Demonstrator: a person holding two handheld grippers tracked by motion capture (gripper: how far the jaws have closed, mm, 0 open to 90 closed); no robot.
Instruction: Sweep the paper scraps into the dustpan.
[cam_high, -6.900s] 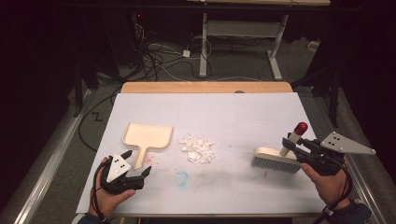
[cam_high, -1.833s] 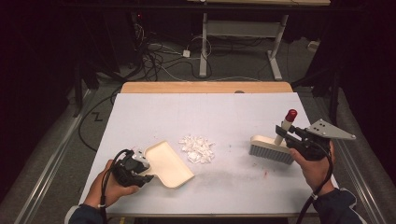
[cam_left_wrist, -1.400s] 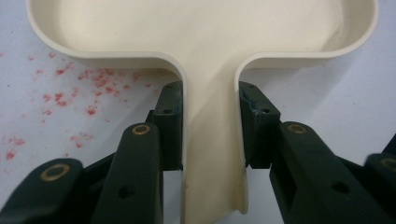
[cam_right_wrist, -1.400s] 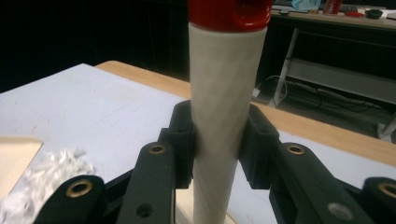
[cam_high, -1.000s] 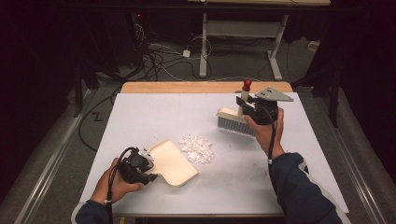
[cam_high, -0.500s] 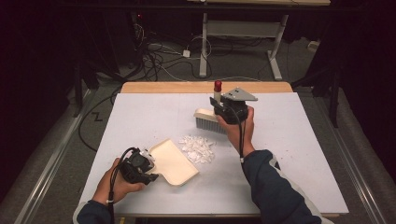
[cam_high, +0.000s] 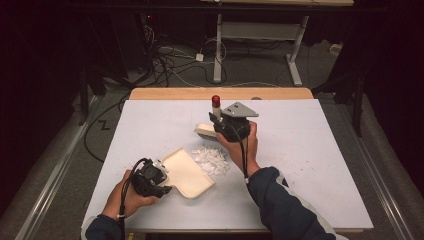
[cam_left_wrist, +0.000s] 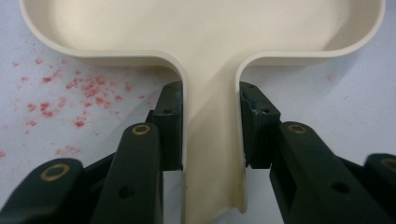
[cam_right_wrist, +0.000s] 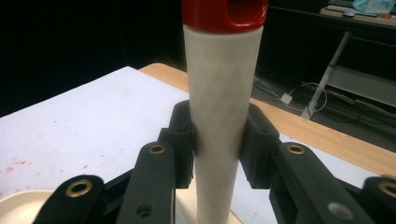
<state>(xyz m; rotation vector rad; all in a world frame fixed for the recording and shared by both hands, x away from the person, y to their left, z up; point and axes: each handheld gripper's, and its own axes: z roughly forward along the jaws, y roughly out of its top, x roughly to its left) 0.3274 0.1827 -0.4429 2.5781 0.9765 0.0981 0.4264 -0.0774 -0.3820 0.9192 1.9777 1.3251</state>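
Counter (cam_high: 310, 165): white sheet over a wooden top, whose far edge shows as a bare strip in the high view. Faint red specks mark the sheet; in the left gripper view they lie to the left of the dustpan handle.

Dustpan (cam_high: 186, 172): cream plastic, flat on the counter at near left. Its open tray points up and to the right in the high view, toward the scraps. The handle runs back into the left gripper. In the left gripper view the tray (cam_left_wrist: 205, 28) is seen from the handle side, with raised rim and rounded corners.

Brush (cam_high: 206, 129): cream head lies just beyond the scraps, on their far side, near mid-counter. Whether the bristles touch the sheet I cannot tell. Its pale handle stands upright, capped by a red tip (cam_high: 216, 100). In the right gripper view the handle (cam_right_wrist: 222, 116) rises straight between the jaws.

Left gripper (cam_high: 161, 172): held in the left hand at the near-left edge. Jaws clamped on the dustpan handle, pads flush on both sides.

Right gripper (cam_high: 218, 125): held in the right hand behind the scraps, grey plate on top. Jaws clamped on the brush handle below the red tip.

Scraps (cam_high: 212, 159): small heap of white paper bits, touching or just beside the dustpan's front lip, between dustpan and brush.
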